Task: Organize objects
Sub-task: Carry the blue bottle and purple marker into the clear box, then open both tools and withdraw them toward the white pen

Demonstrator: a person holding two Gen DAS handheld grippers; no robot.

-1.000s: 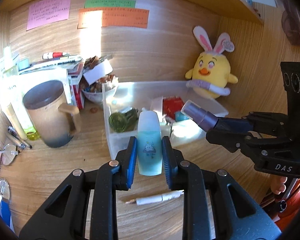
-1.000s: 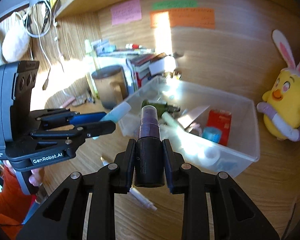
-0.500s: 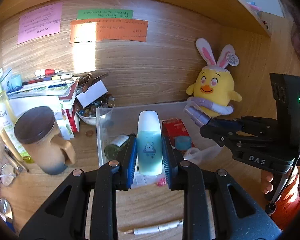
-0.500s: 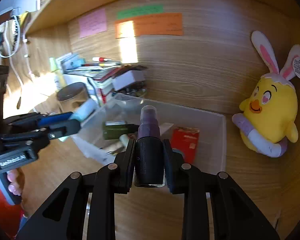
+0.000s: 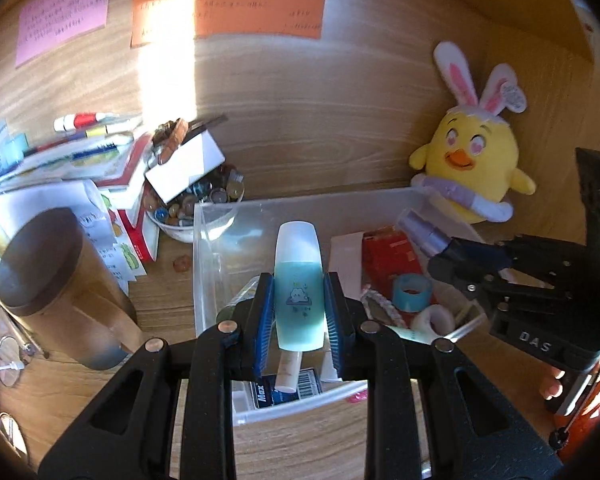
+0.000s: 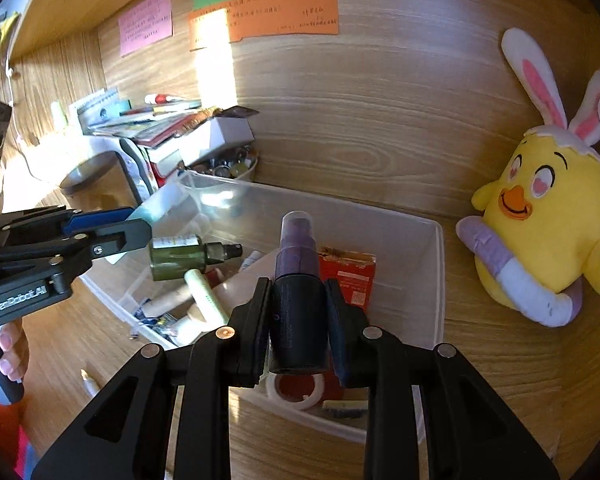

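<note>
My left gripper (image 5: 299, 312) is shut on a light-blue bottle (image 5: 299, 292) with a frosted white cap, held over the near side of a clear plastic bin (image 5: 208, 264). My right gripper (image 6: 298, 320) is shut on a dark spray bottle (image 6: 298, 312) with a purple top, held over the same bin (image 6: 428, 280). Each gripper shows in the other's view: the right one (image 5: 444, 252) at the bin's right, the left one (image 6: 136, 228) at its left. The bin holds a green bottle (image 6: 180, 256), a red box (image 6: 350, 276), tape rolls (image 5: 414, 292) and tubes.
A yellow chick plush (image 5: 468, 164) stands right of the bin against the wooden back wall. A brown lidded mug (image 5: 56, 288), stacked books (image 5: 80, 152) and a bowl of small items (image 5: 196, 204) crowd the left. A white pen (image 6: 90, 384) lies on the desk in front.
Both grippers have moved forward with their bottles, from in front of the bin to over it. The bin and the plush look larger and nearer.
</note>
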